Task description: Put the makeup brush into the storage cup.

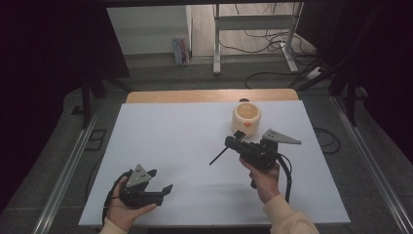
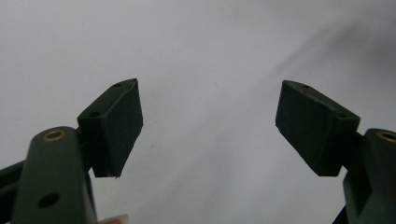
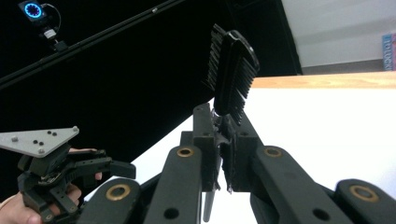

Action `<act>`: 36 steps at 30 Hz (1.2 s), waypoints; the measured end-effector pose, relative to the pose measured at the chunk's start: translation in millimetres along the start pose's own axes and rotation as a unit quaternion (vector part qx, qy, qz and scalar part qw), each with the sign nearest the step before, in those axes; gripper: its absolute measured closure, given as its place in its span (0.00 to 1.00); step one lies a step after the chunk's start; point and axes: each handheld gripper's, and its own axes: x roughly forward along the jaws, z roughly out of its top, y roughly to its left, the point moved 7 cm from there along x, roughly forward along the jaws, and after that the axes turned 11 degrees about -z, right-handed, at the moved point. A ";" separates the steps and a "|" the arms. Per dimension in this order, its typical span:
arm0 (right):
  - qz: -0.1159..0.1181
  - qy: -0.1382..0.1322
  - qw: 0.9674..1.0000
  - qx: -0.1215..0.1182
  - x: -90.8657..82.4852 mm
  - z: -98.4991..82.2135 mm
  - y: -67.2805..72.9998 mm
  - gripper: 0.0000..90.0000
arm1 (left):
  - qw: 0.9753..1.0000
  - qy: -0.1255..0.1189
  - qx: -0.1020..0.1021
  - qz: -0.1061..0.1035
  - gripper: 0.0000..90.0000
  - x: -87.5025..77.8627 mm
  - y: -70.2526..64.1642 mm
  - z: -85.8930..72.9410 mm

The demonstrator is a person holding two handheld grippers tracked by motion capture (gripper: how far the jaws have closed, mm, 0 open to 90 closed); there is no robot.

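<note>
On the white desk (image 1: 195, 146), the right gripper (image 1: 237, 142) is held in the person's right hand (image 1: 265, 179) near the middle right, its fingers (image 3: 205, 140) pinching a black comb (image 3: 232, 70) by the handle; the toothed head sticks up past the fingertips in the right gripper view. Just beyond it, towards the far edge, stands a small cream-coloured jar (image 1: 246, 117) with an orange mark. The left gripper (image 1: 159, 181) sits near the front left corner, fingers (image 2: 116, 126) spread wide, nothing between them.
</note>
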 end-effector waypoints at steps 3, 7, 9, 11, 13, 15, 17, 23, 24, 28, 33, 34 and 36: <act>-0.003 -0.003 1.000 -0.002 -1.1 3.0 -1.4 0.94 | 1.000 0.002 -0.002 0.000 0.26 0.9 0.7 -0.6; -0.008 -0.007 1.000 -0.009 -2.2 5.4 -2.6 0.94 | 1.000 0.004 -0.004 0.001 0.26 1.3 1.8 -1.0; -0.009 -0.006 1.000 -0.011 -2.1 5.3 -2.7 0.94 | 1.000 0.006 -0.004 0.001 0.26 1.4 2.0 -1.2; -0.009 -0.005 1.000 -0.011 -1.7 5.1 -2.8 0.94 | 1.000 0.007 -0.004 0.002 0.26 1.4 2.3 -1.4; -0.007 -0.005 1.000 -0.008 -1.7 5.4 -2.9 0.94 | 1.000 0.007 -0.005 0.002 0.26 1.6 2.4 -1.5; -0.007 -0.006 1.000 -0.006 -1.9 6.4 -2.9 0.94 | 1.000 0.006 -0.007 0.000 0.26 1.7 2.8 -1.7; -0.008 -0.009 1.000 -0.009 -2.1 8.4 -3.4 0.94 | 1.000 0.005 -0.010 -0.001 0.26 1.7 3.5 -1.9; -0.015 -0.017 1.000 -0.014 -3.2 15.4 -6.2 0.94 | 1.000 0.006 -0.011 -0.002 0.26 2.1 4.3 -2.1; -0.016 -0.018 1.000 -0.014 -3.3 16.2 -7.0 0.94 | 1.000 0.007 -0.011 -0.002 0.26 2.2 4.2 -2.1; -0.022 -0.020 0.999 -0.020 -3.3 19.0 -8.1 0.94 | 1.000 0.008 -0.009 -0.001 0.26 2.6 4.0 -2.2; -0.025 -0.027 0.999 -0.029 -5.9 27.8 -9.6 0.94 | 1.000 0.005 -0.006 0.000 0.26 1.9 3.8 -1.6; -0.027 -0.028 0.999 -0.031 -7.1 30.1 -10.2 0.94 | 1.000 0.006 -0.006 0.000 0.26 2.2 3.7 -1.7; -0.029 -0.034 0.998 -0.035 -9.0 35.1 -12.1 0.94 | 1.000 0.007 -0.006 -0.001 0.26 2.9 4.0 -2.0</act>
